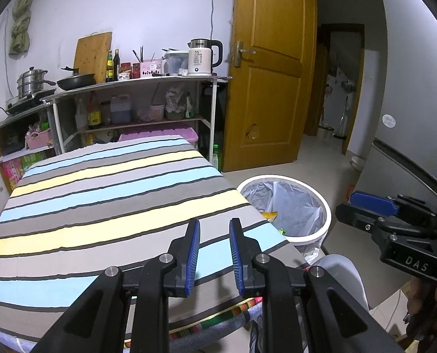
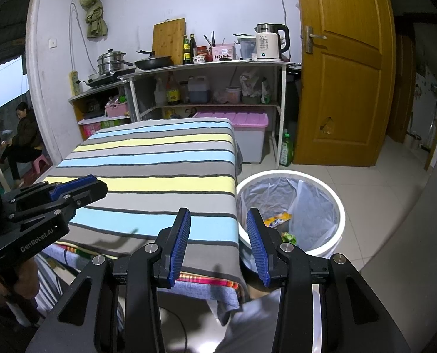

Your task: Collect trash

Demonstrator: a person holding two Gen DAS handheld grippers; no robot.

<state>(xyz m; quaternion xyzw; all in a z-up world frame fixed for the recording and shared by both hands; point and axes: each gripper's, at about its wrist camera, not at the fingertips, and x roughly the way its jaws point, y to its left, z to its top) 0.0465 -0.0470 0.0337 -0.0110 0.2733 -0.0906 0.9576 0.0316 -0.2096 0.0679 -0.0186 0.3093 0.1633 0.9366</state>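
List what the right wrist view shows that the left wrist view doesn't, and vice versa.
Only the right wrist view: a seated person through the opening at far left, a wall switch, and the green wrapper in the bin. Only the left wrist view: the hallway past the open door, with a bowl on the floor. Both: the striped tablecloth with nothing on it, the white trash bin with a yellow wrapper inside, the kettle, and both hand-held grippers, the left and the right, open and holding nothing.
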